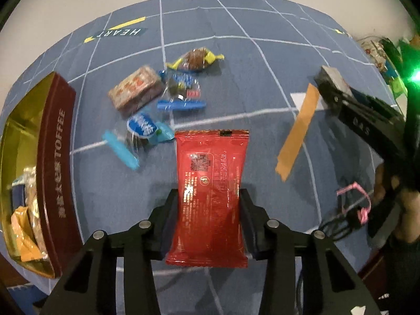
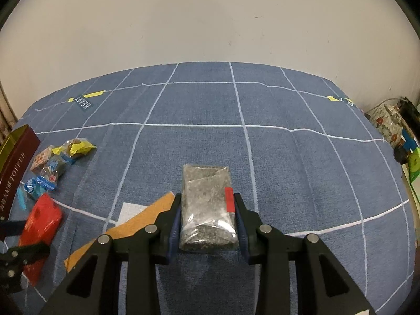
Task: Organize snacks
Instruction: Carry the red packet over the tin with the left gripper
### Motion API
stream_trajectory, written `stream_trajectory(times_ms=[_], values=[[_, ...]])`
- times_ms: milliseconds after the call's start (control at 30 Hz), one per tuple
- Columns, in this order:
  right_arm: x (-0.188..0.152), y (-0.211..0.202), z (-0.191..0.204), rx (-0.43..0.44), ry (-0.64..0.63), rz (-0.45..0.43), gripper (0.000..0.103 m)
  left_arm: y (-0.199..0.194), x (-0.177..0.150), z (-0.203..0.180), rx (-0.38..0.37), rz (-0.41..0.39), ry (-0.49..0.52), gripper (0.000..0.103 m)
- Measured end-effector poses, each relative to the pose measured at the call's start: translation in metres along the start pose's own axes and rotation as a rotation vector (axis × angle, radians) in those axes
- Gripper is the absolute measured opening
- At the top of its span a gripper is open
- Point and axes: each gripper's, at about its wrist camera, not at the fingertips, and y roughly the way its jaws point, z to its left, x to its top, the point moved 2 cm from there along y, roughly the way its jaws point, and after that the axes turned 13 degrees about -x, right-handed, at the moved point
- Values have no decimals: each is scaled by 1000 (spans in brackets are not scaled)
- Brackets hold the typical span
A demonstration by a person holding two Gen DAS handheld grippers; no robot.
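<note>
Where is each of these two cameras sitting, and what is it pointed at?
Left wrist view: sits on the left gripper, looking steeply down its fingers, shut on a red packet; the person's hand on the right gripper shows.
Right wrist view: sits on the right gripper, looking down its fingers, shut on a clear grey packet; the left gripper shows.
Shared: blue cloth, toffee box, loose sweets, orange tape.

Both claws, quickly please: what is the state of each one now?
Left claw: closed on the red snack packet.
Right claw: closed on the clear bag of dark grainy snack.
</note>
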Motion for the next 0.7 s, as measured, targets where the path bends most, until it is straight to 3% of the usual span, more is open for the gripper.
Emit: stream_trajectory(times_ms=[267,700], values=[[0,0,0,-3,-1,1,37,-16,-16,1,-38,12,6,40],[1,0,0,-3,-1,0,37,-72,-10,9,-64,-102,-6,40]])
